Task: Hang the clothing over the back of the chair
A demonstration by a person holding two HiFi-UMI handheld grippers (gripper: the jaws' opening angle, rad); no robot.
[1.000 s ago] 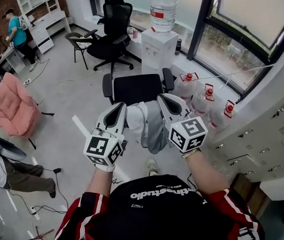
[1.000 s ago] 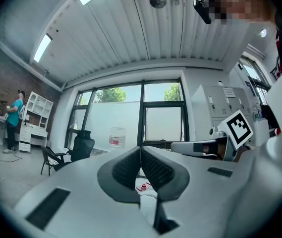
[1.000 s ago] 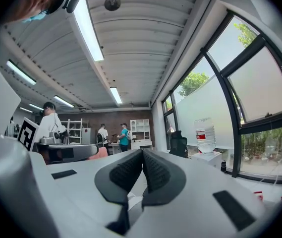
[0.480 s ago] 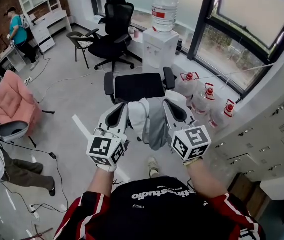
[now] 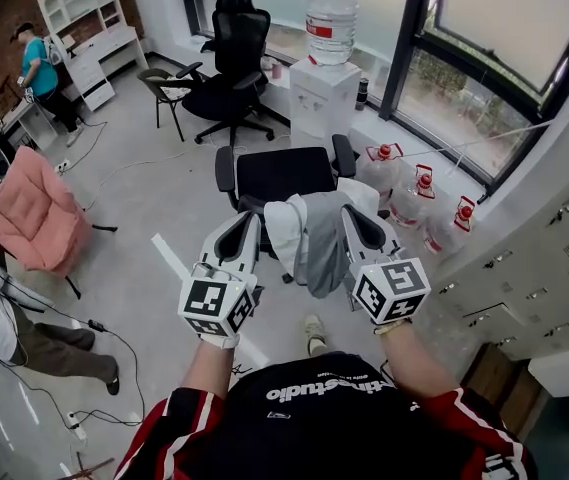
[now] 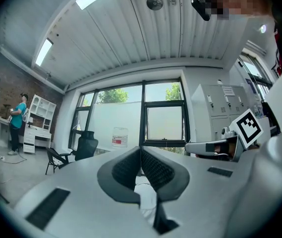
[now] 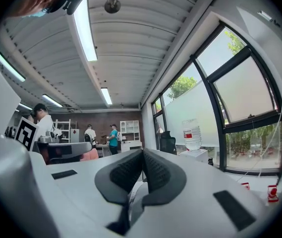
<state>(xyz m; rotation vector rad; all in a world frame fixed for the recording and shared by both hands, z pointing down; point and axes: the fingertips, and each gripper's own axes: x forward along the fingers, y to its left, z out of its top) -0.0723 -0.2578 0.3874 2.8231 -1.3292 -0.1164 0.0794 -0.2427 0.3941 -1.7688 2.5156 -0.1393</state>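
Garment: grey-and-white cloth garment [image 5: 309,243] is hanging bunched in the air between the 2 grippers, in front of the person's chest.
Left gripper: white two-jaw left gripper [image 5: 252,220] is pointing level. Its jaws are pressing together on the garment's left edge. In the left gripper view, pale cloth [image 6: 148,197] is showing just below the closed pads.
Right gripper: white two-jaw right gripper [image 5: 348,214] is also pointing level. Its jaws are clamping fully closed on the garment's right edge. In the right gripper view, grey cloth [image 7: 136,192] is sagging under the pads.
Chair: black office chair with 2 armrests [image 5: 284,173] is standing on the grey floor just beyond the garment. The garment is covering the chair's near edge in the head view; contact cannot be told.
Behind chair: white water dispenser with a clear bottle on top [image 5: 322,88] is standing by the window.
Right of chair: 3 red-capped water jugs [image 5: 419,200] are sitting on the floor.
Left side: pink padded chair [image 5: 29,218] is standing well apart.
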